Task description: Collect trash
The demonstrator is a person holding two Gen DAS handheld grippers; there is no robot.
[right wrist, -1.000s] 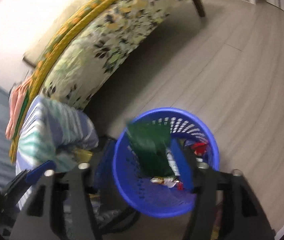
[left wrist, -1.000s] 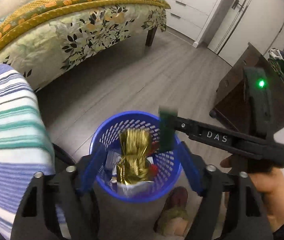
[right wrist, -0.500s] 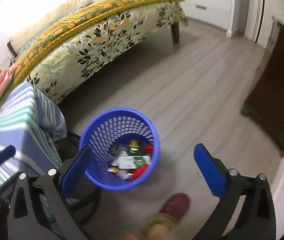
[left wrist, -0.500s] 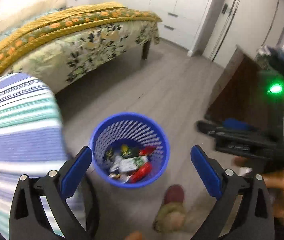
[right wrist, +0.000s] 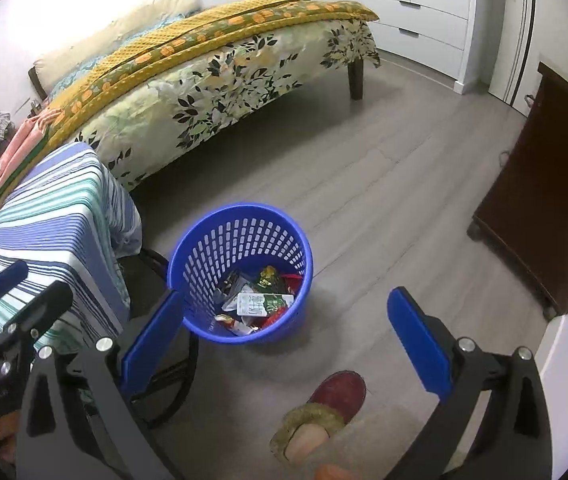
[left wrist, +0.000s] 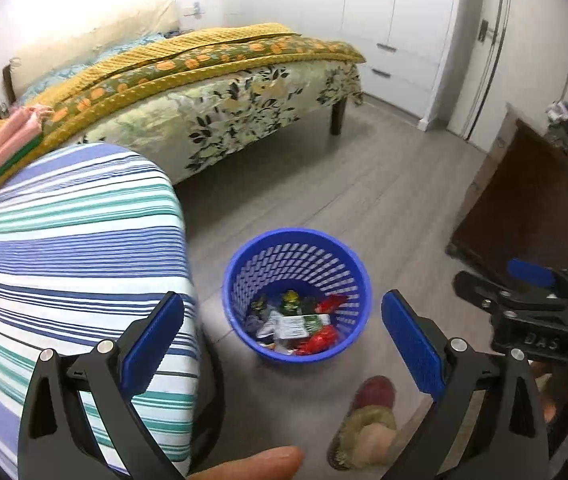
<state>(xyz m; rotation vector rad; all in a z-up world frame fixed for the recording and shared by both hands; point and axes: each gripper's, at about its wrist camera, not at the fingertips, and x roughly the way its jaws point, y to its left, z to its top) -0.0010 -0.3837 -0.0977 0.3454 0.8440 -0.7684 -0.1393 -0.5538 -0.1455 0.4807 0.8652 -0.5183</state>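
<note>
Now both grippers, left and right, have been lifted well above the bin, jaws wide apart and empty; a second ago a gold wrapper and a green packet were held at its rim. The trash is seen in the bin's bottom, so this drop is judged done. The bin stands upright on the floor, mouth upward, long axis vertical.

Wrappers now in basket, tools emptied.
</note>
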